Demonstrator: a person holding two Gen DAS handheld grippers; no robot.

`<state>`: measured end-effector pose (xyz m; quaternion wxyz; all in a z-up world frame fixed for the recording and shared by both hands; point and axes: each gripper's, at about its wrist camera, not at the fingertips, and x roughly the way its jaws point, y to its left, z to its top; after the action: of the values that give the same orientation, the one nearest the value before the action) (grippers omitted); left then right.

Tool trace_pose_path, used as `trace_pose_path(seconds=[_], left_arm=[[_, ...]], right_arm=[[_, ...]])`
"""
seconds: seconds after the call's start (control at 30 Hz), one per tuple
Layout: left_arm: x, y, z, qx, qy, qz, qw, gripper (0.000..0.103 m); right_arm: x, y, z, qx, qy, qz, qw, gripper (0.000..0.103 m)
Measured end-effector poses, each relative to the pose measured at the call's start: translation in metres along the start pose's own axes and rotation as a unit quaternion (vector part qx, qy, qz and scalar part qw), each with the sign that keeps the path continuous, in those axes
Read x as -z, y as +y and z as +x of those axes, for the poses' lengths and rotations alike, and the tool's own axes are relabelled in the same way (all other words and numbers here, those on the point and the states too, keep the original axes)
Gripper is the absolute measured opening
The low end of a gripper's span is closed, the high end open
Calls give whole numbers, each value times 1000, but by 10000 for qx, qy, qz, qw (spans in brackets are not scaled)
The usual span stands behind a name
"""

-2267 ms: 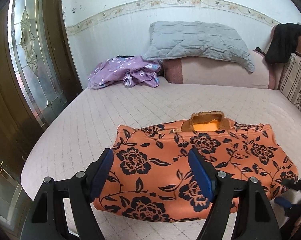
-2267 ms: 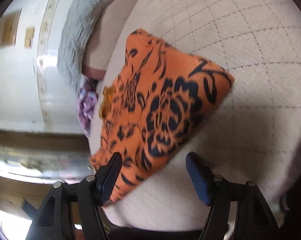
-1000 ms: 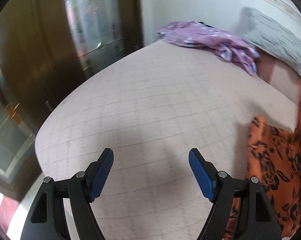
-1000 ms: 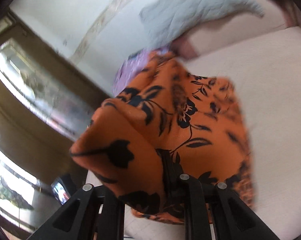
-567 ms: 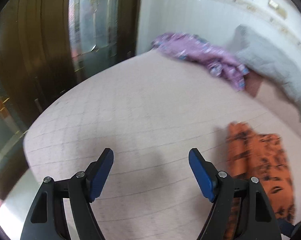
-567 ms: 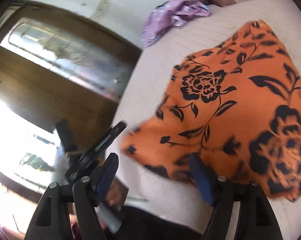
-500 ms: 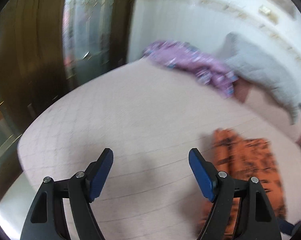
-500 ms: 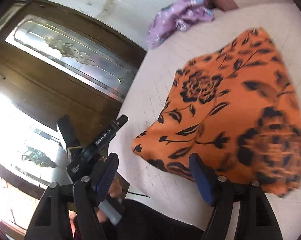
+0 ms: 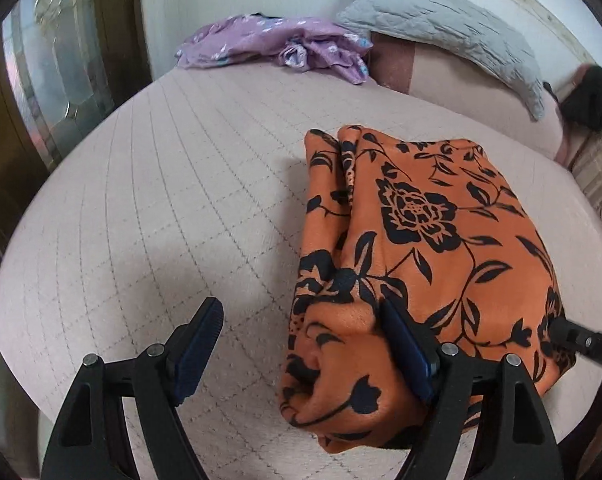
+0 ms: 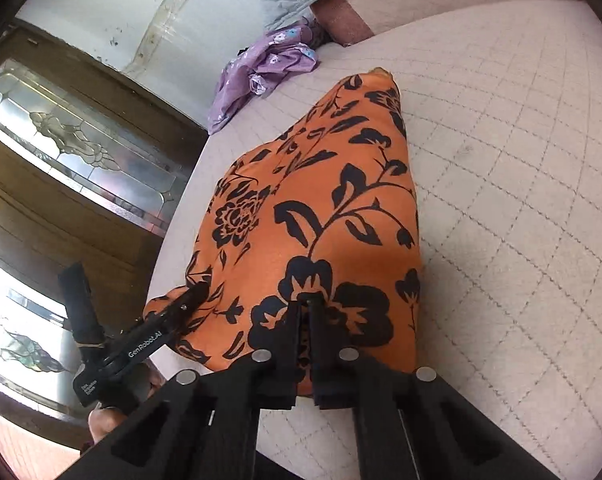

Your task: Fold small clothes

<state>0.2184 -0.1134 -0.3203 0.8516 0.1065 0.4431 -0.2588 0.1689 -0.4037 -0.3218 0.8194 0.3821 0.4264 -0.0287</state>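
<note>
An orange garment with black flowers lies folded on the pale quilted bed. My left gripper is open, its right finger against the garment's near left corner, which bulges between the fingers. In the right wrist view the garment stretches away from my right gripper, which is shut on its near edge. The left gripper also shows there, touching the garment's left corner.
A crumpled purple garment lies at the far end of the bed by the wall. A grey pillow rests on a pink bolster. A wooden door with leaded glass stands left of the bed.
The right gripper, open half a second ago, has shut on the garment's near edge. The left gripper has swung right and come up against the garment's corner.
</note>
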Motion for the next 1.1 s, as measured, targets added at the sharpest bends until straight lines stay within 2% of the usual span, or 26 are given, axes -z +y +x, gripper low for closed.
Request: trace_pose_path(seconds=[0.17, 0.3, 0.33, 0.47, 0.6, 0.73, 0.83, 0.93, 1.1], left_arm=[[5, -5, -2, -75, -51, 62, 9999, 82], [6, -8, -5, -117, -84, 108, 9998, 82], [6, -8, -6, -130, -95, 134, 9998, 82], [5, -9, -5, -147, -111, 172, 9997, 82], [6, -8, -5, -131, -111, 167, 9997, 83], [5, -8, -2, -115, -100, 179, 9997, 83], [4, -8, -1, -129, -94, 180, 9997, 85], [4, -8, -1, -143, -101, 185, 9997, 85], [5, -9, -1, -177, -130, 220, 9995, 85]], right_arm=[[0, 14, 6, 286, 139, -512, 9982, 3], [-11, 27, 2, 312, 350, -577, 9972, 5], [-16, 31, -1, 308, 283, -623, 9972, 9], [-42, 50, -2, 547, -144, -921, 9941, 10], [-66, 50, 24, 750, -232, -712, 9944, 10], [-69, 31, 71, 1219, 248, -499, 9910, 8], [-65, 24, 76, 1154, 20, -545, 9918, 8], [-66, 28, 72, 1169, 61, -562, 9915, 8], [-64, 36, 40, 934, 62, -413, 9948, 11]])
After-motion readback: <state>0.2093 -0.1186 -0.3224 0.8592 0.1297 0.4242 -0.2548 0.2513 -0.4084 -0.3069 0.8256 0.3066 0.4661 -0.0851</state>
